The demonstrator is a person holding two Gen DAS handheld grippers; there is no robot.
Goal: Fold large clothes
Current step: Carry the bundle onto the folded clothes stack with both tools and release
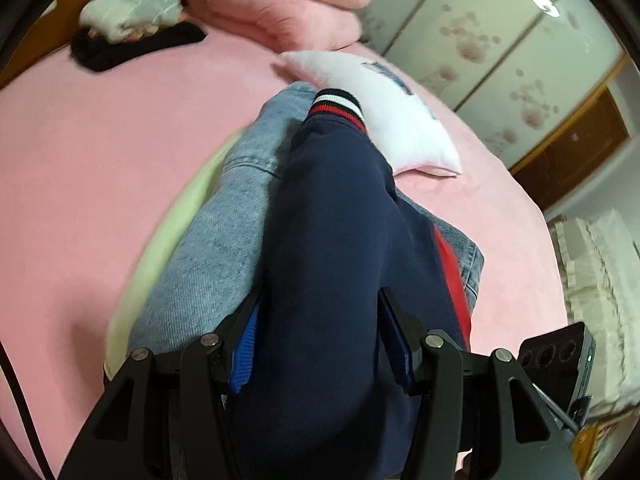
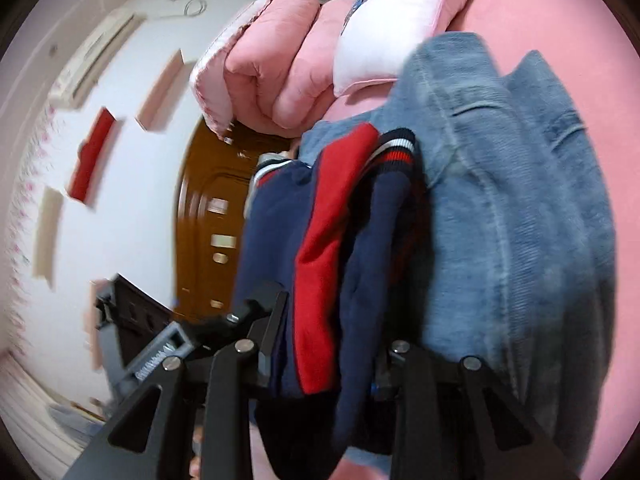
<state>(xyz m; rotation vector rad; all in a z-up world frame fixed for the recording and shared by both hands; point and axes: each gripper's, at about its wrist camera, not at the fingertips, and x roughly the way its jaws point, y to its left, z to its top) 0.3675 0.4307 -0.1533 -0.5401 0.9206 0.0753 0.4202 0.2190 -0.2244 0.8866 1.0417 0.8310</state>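
Note:
A navy jacket [image 1: 332, 240] with red panels and a red, white and navy striped cuff [image 1: 338, 106] hangs from both grippers above a pink bed [image 1: 100, 168]. My left gripper [image 1: 320, 320] is shut on a thick fold of the navy jacket, blue pads pressed on either side. My right gripper [image 2: 332, 320] is shut on the same jacket [image 2: 276, 232], its red panel [image 2: 324, 248] and cuff [image 2: 396, 148] bunched between the fingers. A blue denim garment [image 1: 216, 240] lies under it on the bed and shows in the right wrist view [image 2: 512, 208].
A white pillow [image 1: 392, 120] and a rolled pink quilt [image 1: 280, 8] lie at the head of the bed. A yellow-green cloth [image 1: 160, 248] lies under the denim. Black and white clothes [image 1: 132, 36] sit far left. A brown door [image 2: 208, 208] and white wall stand beyond.

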